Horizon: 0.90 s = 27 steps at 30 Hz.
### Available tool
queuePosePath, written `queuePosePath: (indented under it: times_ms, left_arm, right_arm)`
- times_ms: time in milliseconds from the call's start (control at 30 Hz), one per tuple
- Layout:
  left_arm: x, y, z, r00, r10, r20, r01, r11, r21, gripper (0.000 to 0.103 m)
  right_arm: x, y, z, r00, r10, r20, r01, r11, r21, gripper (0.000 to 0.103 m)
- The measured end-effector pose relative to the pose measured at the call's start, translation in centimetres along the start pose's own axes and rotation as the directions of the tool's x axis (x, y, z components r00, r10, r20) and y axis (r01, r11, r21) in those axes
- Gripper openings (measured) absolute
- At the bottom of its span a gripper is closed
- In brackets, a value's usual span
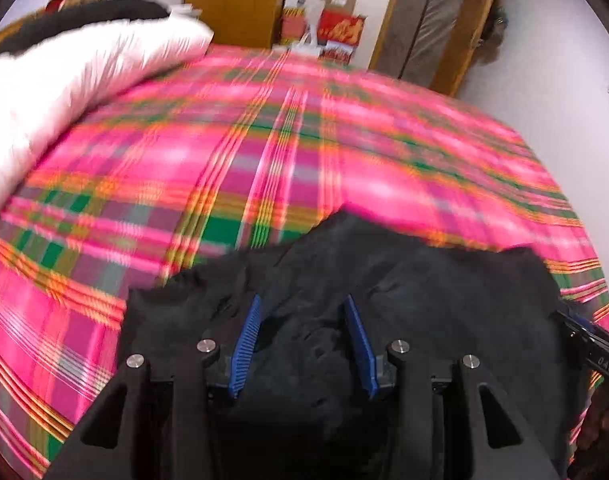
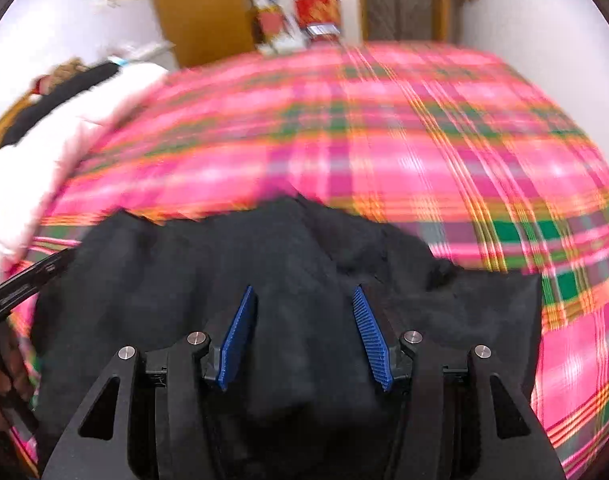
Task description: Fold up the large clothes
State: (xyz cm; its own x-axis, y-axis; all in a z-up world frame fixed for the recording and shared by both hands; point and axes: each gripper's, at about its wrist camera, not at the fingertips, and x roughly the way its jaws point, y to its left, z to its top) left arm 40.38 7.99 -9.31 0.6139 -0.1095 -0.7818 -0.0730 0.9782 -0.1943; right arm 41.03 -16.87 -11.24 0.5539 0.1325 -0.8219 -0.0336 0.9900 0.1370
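Note:
A black garment (image 1: 404, 280) lies bunched on the pink plaid bed cover (image 1: 264, 140). In the left wrist view a thick fold of it fills the gap between the blue pads (image 1: 246, 340), and my left gripper (image 1: 303, 300) is shut on it. My right gripper (image 2: 303, 290) grips another bunch of the same black garment (image 2: 184, 264) in the right wrist view. The two grippers work side by side: the right one's black frame (image 1: 596, 344) shows at the left view's right edge, and the left one's frame (image 2: 20, 284) at the right view's left edge. Both views are motion-blurred.
A white puffy jacket (image 1: 64, 92) with dark clothes behind it lies along the bed's left side. Beyond the far bed edge stand a wooden cabinet (image 1: 232, 0), red boxes (image 1: 340, 24) and a wooden door frame (image 1: 436, 20). A hand (image 2: 0, 376) holds the left gripper.

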Motion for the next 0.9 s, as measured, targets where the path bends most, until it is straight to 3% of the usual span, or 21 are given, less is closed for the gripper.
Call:
queuePosePath:
  times_ms: [100, 300, 400, 567, 667, 767, 900]
  left_arm:
    - [0.7, 1.1, -2.2, 0.998, -0.049, 0.027, 0.049, 0.999, -0.01, 0.047]
    - [0.3, 0.3, -2.5, 0.999, -0.021, 0.026, 0.021, 1.0, 0.014, 0.047]
    - [-2.3, 0.6, -2.0, 0.999, -0.019, 0.027, 0.019, 1.0, 0.003, 0.046]
    - [-8.4, -0.1, -3.1, 0.99, -0.068, 0.125, 0.068, 0.998, 0.005, 0.044]
    - [-9.6, -1.4, -5.4, 0.986, -0.124, 0.108, 0.122, 0.992, 0.025, 0.044]
    - [-7.4, -1.9, -7.6, 0.993, -0.114, 0.004, 0.114, 0.993, 0.027, 0.044]
    - [-6.0, -2.0, -8.5, 0.994, -0.103, -0.029, 0.105, 0.993, 0.045, 0.046]
  right_arm:
    - [1.1, -1.4, -1.8, 0.999, 0.042, 0.026, -0.043, 0.999, 0.025, 0.051]
    - [0.3, -0.6, -1.5, 1.0, -0.002, 0.0, 0.002, 1.0, 0.009, 0.051]
    - [-4.0, 0.5, -1.5, 0.996, -0.036, 0.086, 0.039, 0.998, -0.04, 0.051]
    - [-9.4, 3.2, -2.8, 0.978, 0.084, 0.193, -0.068, 0.994, -0.087, 0.051]
    - [-8.4, 6.0, -4.4, 0.983, 0.122, 0.138, -0.099, 0.982, -0.162, 0.051]
    - [-5.3, 6.5, -6.6, 0.995, 0.096, 0.031, -0.09, 0.985, -0.15, 0.051]
    - [-4.2, 6.3, -7.6, 0.997, 0.08, 0.011, -0.078, 0.985, -0.153, 0.05]
